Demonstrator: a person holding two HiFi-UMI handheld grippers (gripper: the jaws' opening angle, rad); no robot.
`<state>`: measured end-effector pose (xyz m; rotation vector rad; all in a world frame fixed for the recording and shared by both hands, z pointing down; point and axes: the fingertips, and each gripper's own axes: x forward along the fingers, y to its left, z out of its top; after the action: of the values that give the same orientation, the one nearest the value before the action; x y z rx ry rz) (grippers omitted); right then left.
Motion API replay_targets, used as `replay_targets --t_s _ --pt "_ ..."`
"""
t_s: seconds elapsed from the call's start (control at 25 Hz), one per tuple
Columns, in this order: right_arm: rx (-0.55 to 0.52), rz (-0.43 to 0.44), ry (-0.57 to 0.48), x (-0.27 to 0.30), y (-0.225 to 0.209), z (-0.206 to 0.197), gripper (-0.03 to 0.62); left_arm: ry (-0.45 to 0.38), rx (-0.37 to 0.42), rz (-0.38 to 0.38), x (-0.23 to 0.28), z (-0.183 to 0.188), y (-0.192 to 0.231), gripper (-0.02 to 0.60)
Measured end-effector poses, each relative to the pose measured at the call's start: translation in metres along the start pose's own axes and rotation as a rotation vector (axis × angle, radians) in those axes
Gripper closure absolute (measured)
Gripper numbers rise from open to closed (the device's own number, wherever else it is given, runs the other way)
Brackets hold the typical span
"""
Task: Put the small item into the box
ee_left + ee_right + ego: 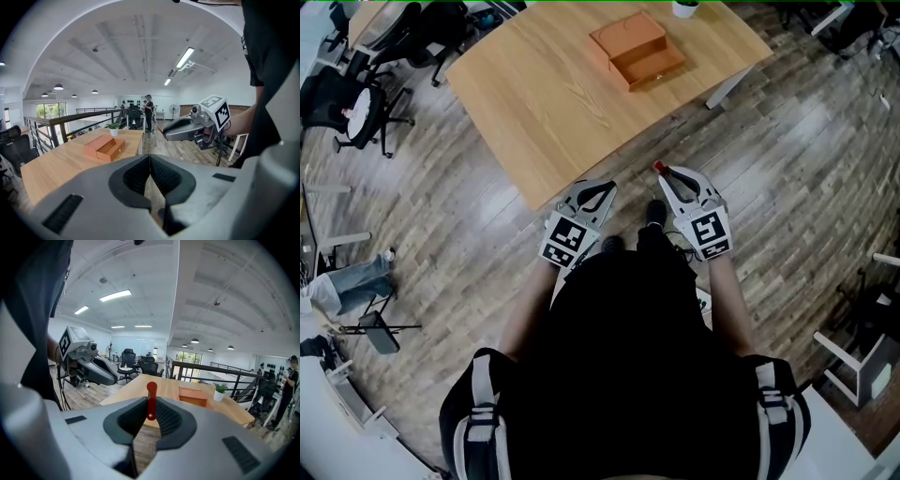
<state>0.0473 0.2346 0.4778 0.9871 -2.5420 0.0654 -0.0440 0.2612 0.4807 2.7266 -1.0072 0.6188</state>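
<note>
The right gripper [667,173] is clamped on a small, slim red plastic item [151,398], which stands upright between its jaws with its rounded top poking above them. The left gripper [150,160] is closed with nothing in it. Both hang off the near corner of the light wooden table [544,103]. The orange wooden box [637,49], its drawer open, sits near the far edge.

No words, numbers or brand names can be read anywhere.
</note>
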Motion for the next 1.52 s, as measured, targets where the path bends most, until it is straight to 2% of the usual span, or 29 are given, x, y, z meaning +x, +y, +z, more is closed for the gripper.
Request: replay_targets --t_s 0.52,0.8,1.24,1.52 --pt "-0.010 0.005 -0.005 0.005 -0.081 -0.006 0.526 0.009 0.022 0.033 0.057 0.037 0.011 0.558" --pt "-0.028 0.039 0.009 0.011 -0.115 -0.012 0.526 0.015 0.001 0.060 0.085 0.046 0.013 0.558" --pt "-0.071 0.126 0.000 0.019 -0.161 -0.016 0.526 0.020 -0.041 0.152 0.123 0.061 0.016 0.558" --pt "-0.080 0.165 -0.015 0.020 -0.191 -0.023 0.526 0.029 -0.044 0.182 0.152 0.073 0.013 0.558"
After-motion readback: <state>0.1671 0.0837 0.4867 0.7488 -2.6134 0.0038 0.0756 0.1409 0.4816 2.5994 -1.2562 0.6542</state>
